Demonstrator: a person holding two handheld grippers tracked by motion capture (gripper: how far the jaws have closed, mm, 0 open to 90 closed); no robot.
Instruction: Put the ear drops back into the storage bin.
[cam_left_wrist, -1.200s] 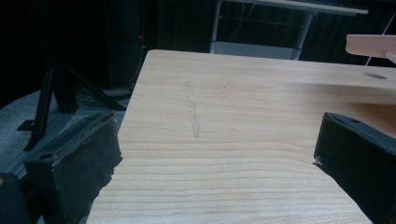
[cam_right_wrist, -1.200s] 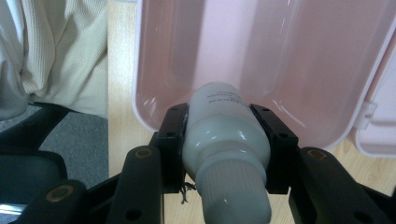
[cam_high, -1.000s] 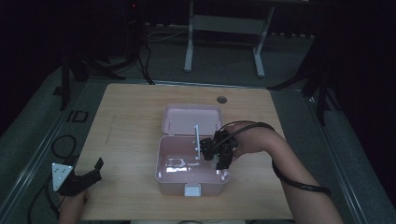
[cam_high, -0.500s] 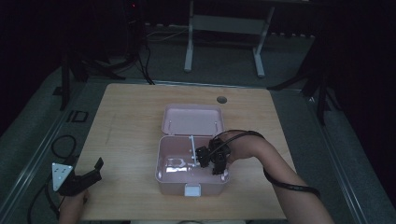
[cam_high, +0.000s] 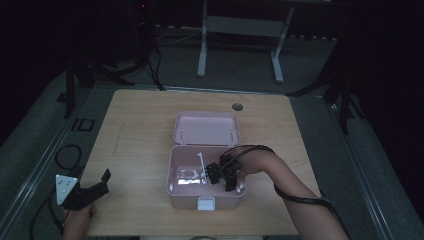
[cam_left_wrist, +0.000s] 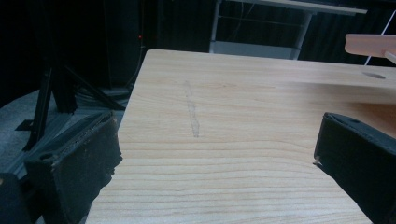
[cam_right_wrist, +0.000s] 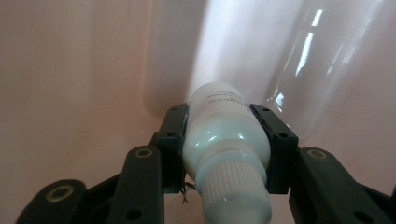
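Landmark is the pink box (cam_high: 205, 182) sitting mid-surface (cam_high: 140, 135), lid (cam_high: 206, 128) flipped open and lying flat just behind it

Right gripper (cam_high: 220, 175) is down inside the box, toward its right half, with our forearm coming in over the right front corner. In the right gripper view the fingers (cam_right_wrist: 170, 135) are clamped on a small white bottle (cam_right_wrist: 224, 140) — pads pressing both sides of the body, ribbed cap end toward the camera, labelled end pointing away toward the box's pink inner wall. Bottle is inside the box; we can't tell whether it touches the floor of it yet. A thin white stick-like piece (cam_high: 200, 159) shows just left of that gripper inside the box; too small to identify

Left gripper (cam_high: 92, 189) is well left of the box, near the front left corner of the surface, low over the wood. In the left gripper view its fingers (cam_left_wrist: 79, 163) stand wide apart with nothing between them — just bare wood grain, and the edge of the box lid at far upper right

Round hole (cam_high: 237, 106) in the surface behind the box, toward the right
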